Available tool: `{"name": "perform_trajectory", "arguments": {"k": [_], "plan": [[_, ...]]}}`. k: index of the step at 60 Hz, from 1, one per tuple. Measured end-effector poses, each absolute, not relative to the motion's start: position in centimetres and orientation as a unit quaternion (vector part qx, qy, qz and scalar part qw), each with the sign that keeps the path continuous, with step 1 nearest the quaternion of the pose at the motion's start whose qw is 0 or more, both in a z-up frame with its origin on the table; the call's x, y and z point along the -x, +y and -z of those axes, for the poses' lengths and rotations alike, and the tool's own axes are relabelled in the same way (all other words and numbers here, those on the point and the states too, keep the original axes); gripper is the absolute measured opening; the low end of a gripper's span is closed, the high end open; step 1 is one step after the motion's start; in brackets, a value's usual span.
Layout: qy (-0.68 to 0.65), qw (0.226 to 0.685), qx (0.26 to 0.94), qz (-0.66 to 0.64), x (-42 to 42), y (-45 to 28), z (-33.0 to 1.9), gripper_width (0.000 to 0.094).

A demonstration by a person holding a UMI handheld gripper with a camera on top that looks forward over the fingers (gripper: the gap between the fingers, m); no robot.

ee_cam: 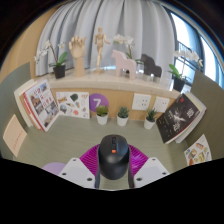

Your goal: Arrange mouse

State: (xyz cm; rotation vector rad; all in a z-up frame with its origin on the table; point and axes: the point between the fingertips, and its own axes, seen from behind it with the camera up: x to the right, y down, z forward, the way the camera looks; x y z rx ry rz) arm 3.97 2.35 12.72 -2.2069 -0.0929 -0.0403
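A black computer mouse (112,155) with an orange mark behind its scroll wheel sits between my two fingers, its nose pointing away from me. My gripper (112,166) is shut on it: the magenta pads (90,160) press against its left and right sides. The mouse is held above the light wooden desk (70,135), which stretches out beyond the fingers. The underside of the mouse is hidden.
Three small potted plants (123,115) stand in a row beyond the mouse. An open magazine (40,103) leans at the left, a dark book (178,115) at the right. A raised shelf (110,78) behind carries wooden mannequins (77,50) and a white horse figure (124,62).
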Motion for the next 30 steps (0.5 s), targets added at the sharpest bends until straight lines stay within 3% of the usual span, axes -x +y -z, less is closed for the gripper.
{"name": "perform_trajectory", "arguments": {"k": [7,14,20,30], "plan": [[-0.023,0.495,0.869,0.016,0.3,0.8,-18.9,0.0389],[-0.017,0.505,0.863,0.014,4.6,-1.5,-20.3,0.0388],[-0.015,0.479,0.878,0.008,7.7,-3.6,-17.3,0.0388],[-0.017,0.423,0.906,0.002,11.1,-6.7,-9.1,0.0386]]}}
